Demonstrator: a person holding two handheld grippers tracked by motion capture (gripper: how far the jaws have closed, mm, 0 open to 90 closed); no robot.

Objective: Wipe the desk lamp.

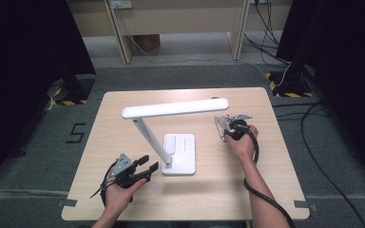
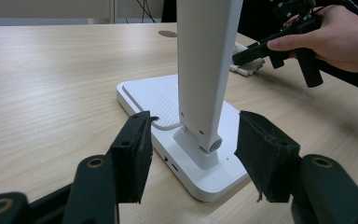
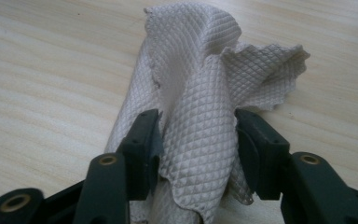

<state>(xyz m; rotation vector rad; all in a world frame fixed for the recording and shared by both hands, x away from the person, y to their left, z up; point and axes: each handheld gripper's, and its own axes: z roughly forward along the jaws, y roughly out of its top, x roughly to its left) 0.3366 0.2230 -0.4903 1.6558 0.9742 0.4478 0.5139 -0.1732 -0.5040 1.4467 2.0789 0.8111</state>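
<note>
One white desk lamp (image 1: 178, 142) stands mid-table (image 1: 123, 199). One waffle cloth (image 3: 191, 93) lies just right of the lamp's base. Your left gripper (image 2: 191, 154), jaws spread, straddles the lamp's stem without touching. Your right gripper (image 3: 196, 144) brackets the cloth, jaws wide, grip uncertain. Bare tabletop lies left of the lamp.

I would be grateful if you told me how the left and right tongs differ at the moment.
The left tongs stand open on either side of the white desk lamp's arm, apart from it; the right tongs have a crumpled white waffle-weave cloth bunched between them. The left sit near the lamp's base; the right lie beyond it, under the lamp head's end. Both have black jaws.
</note>
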